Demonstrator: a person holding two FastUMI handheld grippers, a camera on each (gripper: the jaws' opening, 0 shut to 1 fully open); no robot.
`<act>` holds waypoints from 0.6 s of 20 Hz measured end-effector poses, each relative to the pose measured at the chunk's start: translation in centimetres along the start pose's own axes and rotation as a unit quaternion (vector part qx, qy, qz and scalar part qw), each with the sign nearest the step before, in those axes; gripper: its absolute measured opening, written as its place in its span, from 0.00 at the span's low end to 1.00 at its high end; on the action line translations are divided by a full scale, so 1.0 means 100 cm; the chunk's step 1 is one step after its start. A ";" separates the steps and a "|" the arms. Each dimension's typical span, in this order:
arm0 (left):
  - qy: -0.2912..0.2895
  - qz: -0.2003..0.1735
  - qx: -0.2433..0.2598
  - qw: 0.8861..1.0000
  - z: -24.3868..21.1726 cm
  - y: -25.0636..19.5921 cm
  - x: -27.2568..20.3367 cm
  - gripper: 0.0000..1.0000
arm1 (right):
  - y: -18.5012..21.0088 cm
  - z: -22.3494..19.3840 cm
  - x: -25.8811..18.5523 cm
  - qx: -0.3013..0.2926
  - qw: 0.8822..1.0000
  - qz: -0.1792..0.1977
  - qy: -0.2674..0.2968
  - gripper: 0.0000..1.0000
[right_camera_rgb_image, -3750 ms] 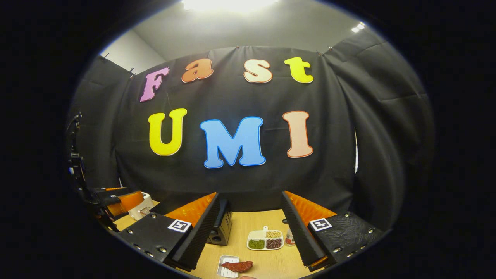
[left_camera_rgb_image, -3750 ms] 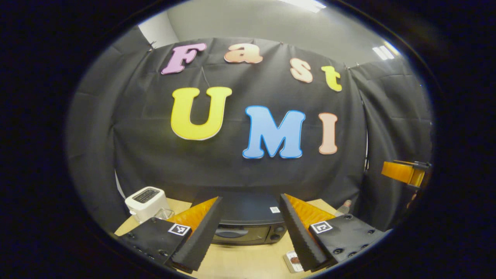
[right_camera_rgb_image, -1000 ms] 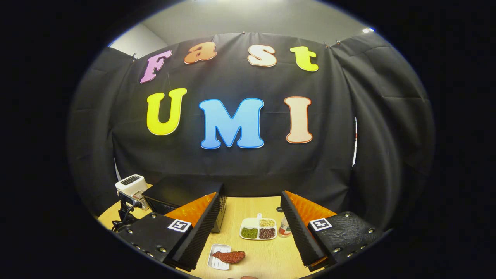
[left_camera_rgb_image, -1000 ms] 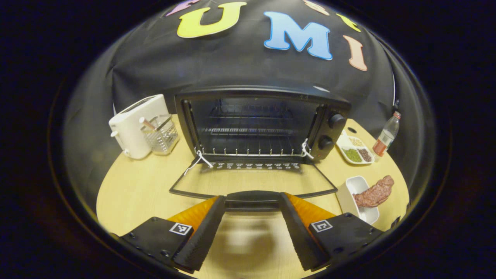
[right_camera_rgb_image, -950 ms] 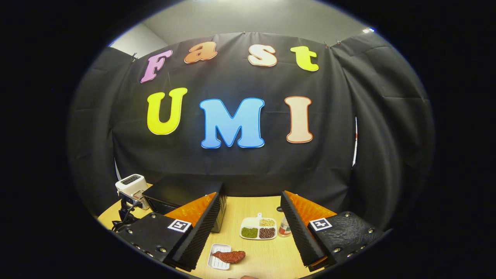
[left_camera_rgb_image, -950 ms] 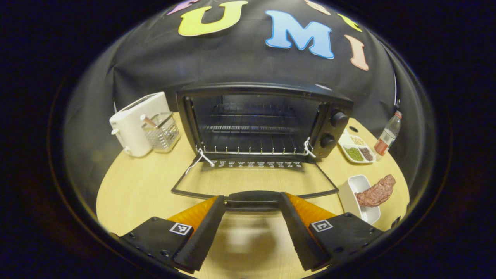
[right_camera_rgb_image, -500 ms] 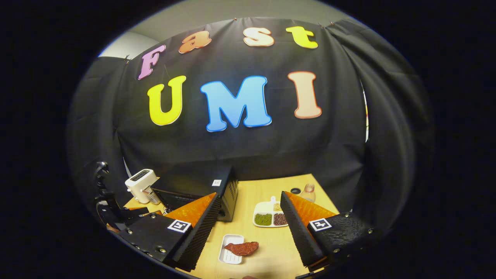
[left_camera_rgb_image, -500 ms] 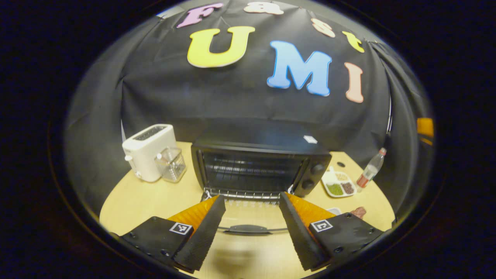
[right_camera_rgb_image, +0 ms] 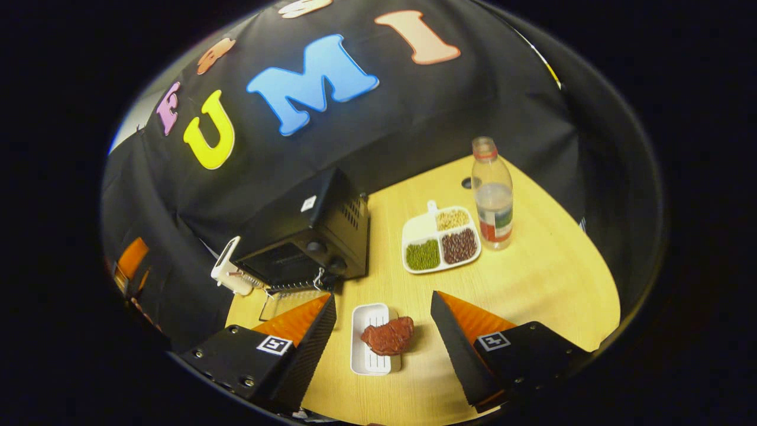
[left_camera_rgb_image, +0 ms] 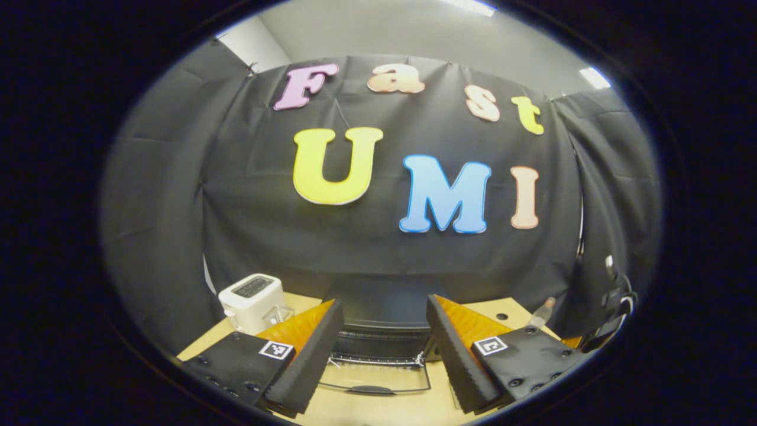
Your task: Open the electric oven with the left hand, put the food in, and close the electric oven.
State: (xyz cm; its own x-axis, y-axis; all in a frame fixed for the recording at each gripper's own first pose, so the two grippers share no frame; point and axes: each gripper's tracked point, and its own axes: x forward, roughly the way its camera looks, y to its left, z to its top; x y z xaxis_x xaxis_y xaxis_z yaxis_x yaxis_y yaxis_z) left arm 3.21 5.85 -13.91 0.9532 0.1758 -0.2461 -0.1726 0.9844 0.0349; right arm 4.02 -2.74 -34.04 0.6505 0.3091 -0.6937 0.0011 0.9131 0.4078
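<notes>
In the left gripper view, the left gripper [left_camera_rgb_image: 381, 355] is being held back from the table [left_camera_rgb_image: 378, 411] with its fingers spread apart and nothing between them; the electric oven [left_camera_rgb_image: 384, 322] is being framed between those fingers, its door [left_camera_rgb_image: 378, 378] lying folded down flat toward the camera, so the opening step is judged done. A white toaster [left_camera_rgb_image: 251, 299] is being shown just left of the oven, and a bottle top [left_camera_rgb_image: 541, 310] well to its right. In the right gripper view, the right gripper [right_camera_rgb_image: 381, 346] is being hovered above the food, its fingers wide apart and touching nothing; the piece of meat [right_camera_rgb_image: 388, 335] is being seen resting partly on a small white dish [right_camera_rgb_image: 366, 349], near the oven's [right_camera_rgb_image: 307, 242] front right corner. A divided plate of beans [right_camera_rgb_image: 440, 239] and a water bottle [right_camera_rgb_image: 492, 195] are being left standing well behind the dish, and bare tabletop [right_camera_rgb_image: 550, 278] is being offered on the gripper's right for an approach. Picking up the meat, loading it and closing the door are judged still to be done. The lowered door's front edge and the dish rim are being judged the edges to be cleared, with the path from dish to oven mouth lying open.
</notes>
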 end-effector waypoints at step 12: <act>-0.033 0.032 0.011 0.999 0.053 -0.026 -0.023 1.00 | -0.027 -0.080 0.067 0.116 0.981 0.084 0.129 0.94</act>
State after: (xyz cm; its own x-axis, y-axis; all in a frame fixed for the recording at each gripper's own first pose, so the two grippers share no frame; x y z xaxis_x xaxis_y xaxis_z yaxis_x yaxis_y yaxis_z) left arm 2.78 2.95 -8.31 0.9548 0.2376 -0.1788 -0.2286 0.9710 0.0696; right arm 2.29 -1.05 -44.57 0.4416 0.5347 -0.7204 0.1030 0.7675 0.6328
